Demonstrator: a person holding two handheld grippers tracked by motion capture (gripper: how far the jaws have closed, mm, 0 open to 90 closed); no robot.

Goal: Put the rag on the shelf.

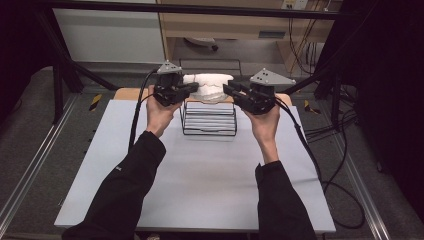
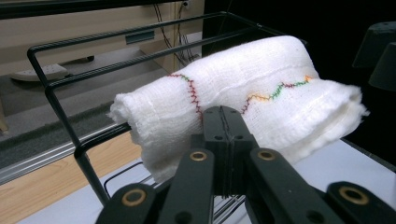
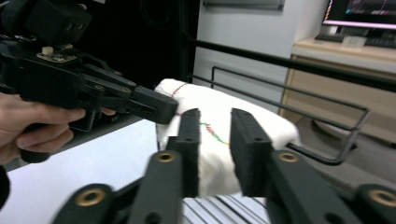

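1. The white cloth (image 1: pixel 209 86) is a folded, gauze-like bundle with a red, green and orange zigzag stitch line across it. It sits at the top of the black wire rack (image 1: pixel 208 119), draped over the rack's upper bars, up at the far edge of the table (image 1: pixel 200 170) near its middle.
2. In your left gripper view the cloth (image 2: pixel 243 98) lies across the rack's top bar (image 2: pixel 121 70), one rolled end pointing toward the wooden strip at the table's far edge.
3. Your left gripper (image 1: pixel 192 89) has its jaws pressed fully together, with no gap between the pads. Its tip (image 2: pixel 223 122) is right against the near side of the cloth. Whether any fabric is pinched between the pads, you cannot tell.
4. Your right gripper (image 1: pixel 229 90) has its jaws partly apart, and the cloth (image 3: pixel 219 140) fills the gap between the two pads. They straddle the bundle without visibly squeezing it.
5. In your right gripper view the left gripper (image 3: pixel 161 108) reaches the cloth from the opposite side, held in your left hand (image 3: pixel 32 128).
6. Both grippers meet at the cloth from either side of the rack, above the pale table surface. Your dark sleeves (image 1: pixel 125 190) come in from the near edge.
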